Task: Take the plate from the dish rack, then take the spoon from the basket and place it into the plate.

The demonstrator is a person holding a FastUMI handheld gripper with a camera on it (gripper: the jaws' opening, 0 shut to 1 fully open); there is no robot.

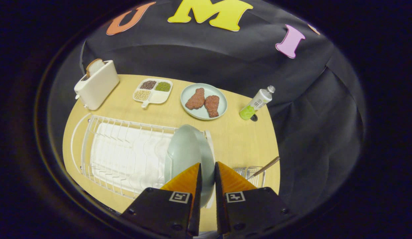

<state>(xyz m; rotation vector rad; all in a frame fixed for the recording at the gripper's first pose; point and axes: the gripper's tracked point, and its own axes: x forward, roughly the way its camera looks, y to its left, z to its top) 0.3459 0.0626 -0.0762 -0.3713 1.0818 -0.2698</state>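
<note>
A pale green plate [188,148] stands on edge at the right end of the white wire dish rack [121,156]. Its near rim runs into the narrow gap between my fingers. My gripper [208,164] is shut on that rim, with one finger on each face of the plate. Just right of the fingers is a small wire basket [253,173], partly hidden behind the right finger. A spoon handle [266,166] sticks up out of it and leans to the right; its bowl is hidden.
Along the back of the wooden table [239,139] stand a white toaster [97,85] with a bread slice, a divided tray of grains [153,90], a plate of two fried pieces [204,101] and a lying bottle [256,103]. The table's right edge is close beyond the basket.
</note>
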